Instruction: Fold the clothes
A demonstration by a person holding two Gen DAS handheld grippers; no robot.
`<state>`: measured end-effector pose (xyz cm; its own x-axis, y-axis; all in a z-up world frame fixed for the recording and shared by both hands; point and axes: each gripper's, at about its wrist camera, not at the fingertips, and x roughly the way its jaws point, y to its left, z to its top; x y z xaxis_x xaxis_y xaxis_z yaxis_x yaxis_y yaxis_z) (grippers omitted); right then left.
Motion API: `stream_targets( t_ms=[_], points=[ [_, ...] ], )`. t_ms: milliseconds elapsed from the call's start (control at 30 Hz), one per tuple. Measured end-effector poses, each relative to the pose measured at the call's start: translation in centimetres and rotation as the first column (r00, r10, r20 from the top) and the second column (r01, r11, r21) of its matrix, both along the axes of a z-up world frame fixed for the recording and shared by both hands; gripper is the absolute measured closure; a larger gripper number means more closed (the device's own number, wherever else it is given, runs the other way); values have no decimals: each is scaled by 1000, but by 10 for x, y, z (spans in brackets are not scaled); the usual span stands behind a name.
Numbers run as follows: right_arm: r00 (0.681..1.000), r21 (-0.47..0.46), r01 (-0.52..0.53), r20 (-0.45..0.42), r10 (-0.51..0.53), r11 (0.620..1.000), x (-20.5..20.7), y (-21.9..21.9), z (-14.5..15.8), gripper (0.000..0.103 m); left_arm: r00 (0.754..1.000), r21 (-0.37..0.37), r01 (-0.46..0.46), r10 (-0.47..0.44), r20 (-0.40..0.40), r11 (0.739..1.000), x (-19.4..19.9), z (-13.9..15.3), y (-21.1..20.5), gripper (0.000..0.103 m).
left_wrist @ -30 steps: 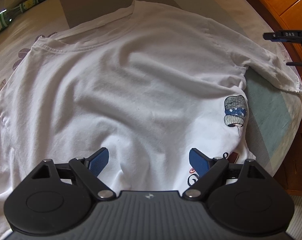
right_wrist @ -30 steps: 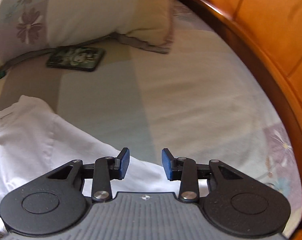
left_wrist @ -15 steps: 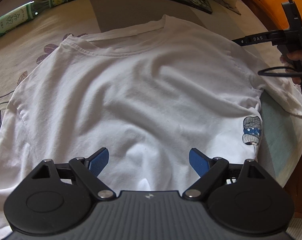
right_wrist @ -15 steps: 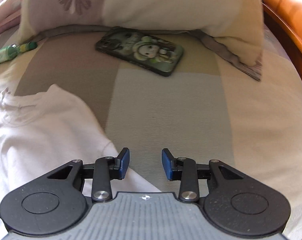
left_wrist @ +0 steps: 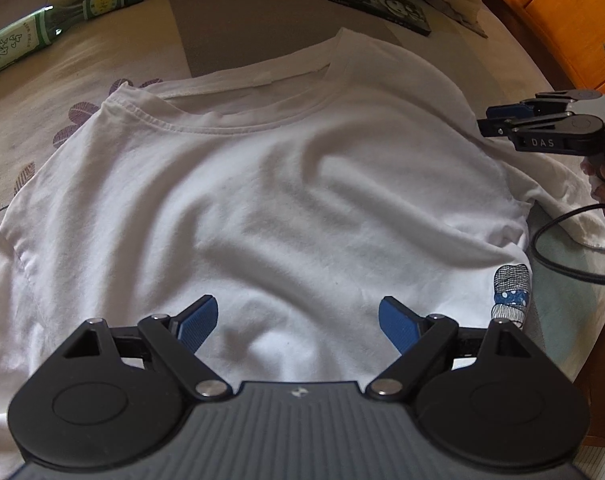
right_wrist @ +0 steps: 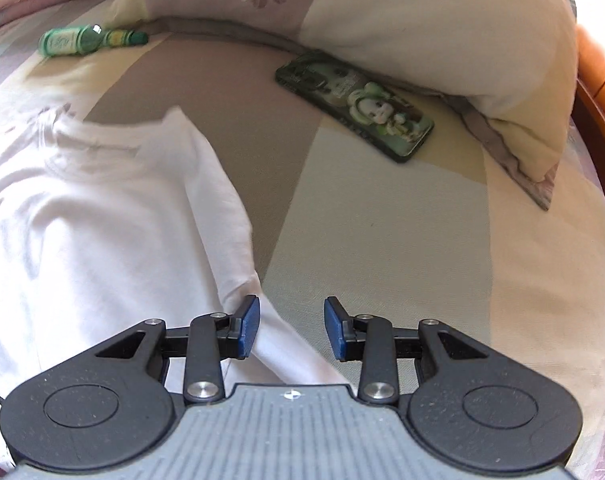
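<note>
Over the last second both cameras have swung toward the head of the bed: the collar of the white T-shirt (left_wrist: 286, 200) now sits lower in the left wrist view, and the green bottle (left_wrist: 42, 34) and phone (left_wrist: 376, 6) have come into sight. The right gripper (right_wrist: 290, 326), which a second ago looked past the shirt at bare sheet, now hangs over the shirt's right shoulder and sleeve seam, and shows in the left view at the shirt's far edge. That looks like a reach for the shoulder and sleeve, as a lengthwise fold would want.

The shirt lies spread flat on the bedsheet (right_wrist: 382, 240), collar toward the pillow (right_wrist: 442, 28), rumpled across the chest, its right sleeve trailing at the bed's edge. No fold shows in it.

The left gripper (left_wrist: 298, 322) hovers over the lower body of the shirt, fingers spread wide and holding nothing. The right gripper's fingers stand moderately apart, also empty, with sleeve cloth below the gap.

The phone lies just beyond the collar, the bottle farther left; neither touches the shirt. A black cable (left_wrist: 558, 252) loops over the sleeve and could drag it.
</note>
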<state>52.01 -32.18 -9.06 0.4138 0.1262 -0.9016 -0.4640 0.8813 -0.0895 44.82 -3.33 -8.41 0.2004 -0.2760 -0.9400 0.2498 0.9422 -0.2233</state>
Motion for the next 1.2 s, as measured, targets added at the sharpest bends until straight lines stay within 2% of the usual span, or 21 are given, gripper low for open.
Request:
stream_targets(
  t_ms=[200, 333, 400, 467, 533, 567, 667, 767, 800, 867, 967, 1067, 1200],
  points=[
    [998, -23, -55, -7, 55, 998, -8, 5, -6, 62, 1000, -11, 5, -5, -13, 1000, 6, -3, -4, 16],
    [992, 21, -99, -72, 100, 995, 2, -2, -6, 62, 1000, -11, 17, -17, -15, 1000, 8, -3, -6, 16],
    [984, 60, -135, -112, 141, 989, 6, -5, -6, 71, 999, -16, 22, -22, -23, 1000, 8, -3, -6, 16],
    [983, 64, -138, -109, 144, 988, 8, -7, -5, 89, 999, -19, 19, -19, -28, 1000, 6, -4, -5, 16],
    [987, 53, -130, -88, 134, 990, 10, -8, -3, 97, 999, -17, 10, -11, -30, 1000, 5, -4, -4, 16],
    [991, 39, -114, -63, 117, 993, 11, -10, 0, 98, 999, -16, 6, -6, -31, 1000, 4, -4, -3, 16],
    [999, -26, -40, 24, 41, 999, 23, -16, 6, 98, 999, -9, -8, 8, -36, 1000, 0, -4, 0, 16],
    [993, -90, 51, 110, -41, 995, 40, -22, 5, 100, 999, -3, -14, 14, -45, 1000, -1, -5, 1, 16],
    [991, -93, 79, 116, -68, 993, 46, -25, 5, 99, 999, 0, -15, 15, -44, 1000, -2, -5, 1, 16],
    [989, -51, 123, 93, -118, 991, 55, -31, 8, 95, 999, 4, -18, 19, -42, 1000, -3, -4, 2, 16],
    [987, 27, 135, 89, -137, 990, 48, -30, 21, 90, 999, 12, -40, 40, -26, 999, -5, -1, 6, 16],
    [991, 91, 114, 52, -120, 989, 34, -16, 25, 83, 998, 23, -69, 69, -8, 997, -6, 0, 11, 16],
    [995, 153, 103, -20, -101, 983, 5, 8, 22, 79, 994, 35, -109, 108, 12, 993, -8, 2, 20, 16]
  ],
)
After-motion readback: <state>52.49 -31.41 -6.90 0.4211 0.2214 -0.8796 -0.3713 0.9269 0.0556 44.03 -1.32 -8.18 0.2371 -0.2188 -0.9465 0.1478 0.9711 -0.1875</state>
